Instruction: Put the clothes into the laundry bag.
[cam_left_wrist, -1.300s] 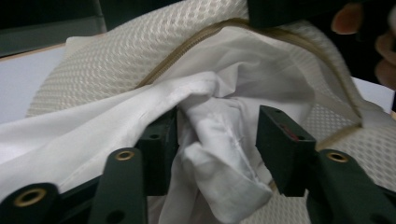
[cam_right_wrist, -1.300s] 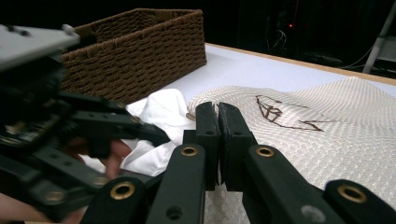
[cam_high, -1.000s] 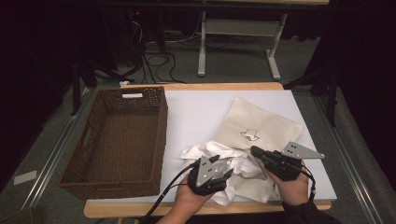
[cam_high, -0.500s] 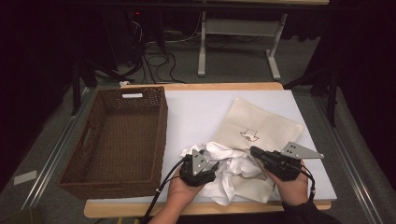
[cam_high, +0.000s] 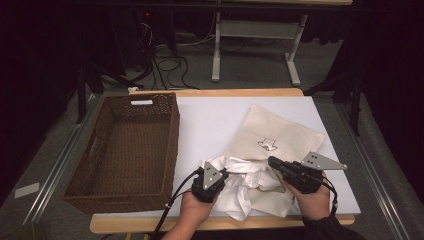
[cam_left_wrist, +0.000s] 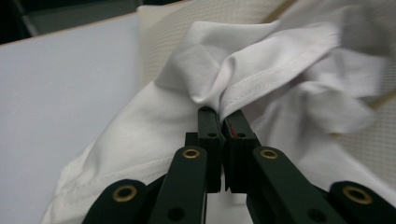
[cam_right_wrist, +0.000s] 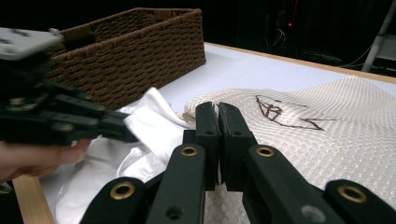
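Observation:
A crumpled white cloth (cam_high: 245, 182) lies at the table's near edge, partly over a cream mesh bag (cam_high: 280, 132) with a small dark drawing. My left gripper (cam_high: 224, 173) has just been closing, and its jaws (cam_left_wrist: 220, 116) now pinch a hemmed fold of the white cloth (cam_left_wrist: 280, 60). The right gripper (cam_high: 271, 161) is shut, tips (cam_right_wrist: 217, 109) at the near edge of the cream bag (cam_right_wrist: 327, 135); I cannot tell whether fabric is caught between them. In the right gripper view the left gripper (cam_right_wrist: 126, 133) reaches into the white cloth (cam_right_wrist: 149, 121) from the left.
A brown wicker basket (cam_high: 172, 135) stands empty along the table's left side, close to the left hand. The white tabletop (cam_high: 210, 120) is bare between basket and bag. Beyond the table are a desk frame and floor cables.
The left gripper shifted from left of the cloth pile to its near-left edge, and its jaws closed on a fold of the white cloth. The right gripper stayed put.

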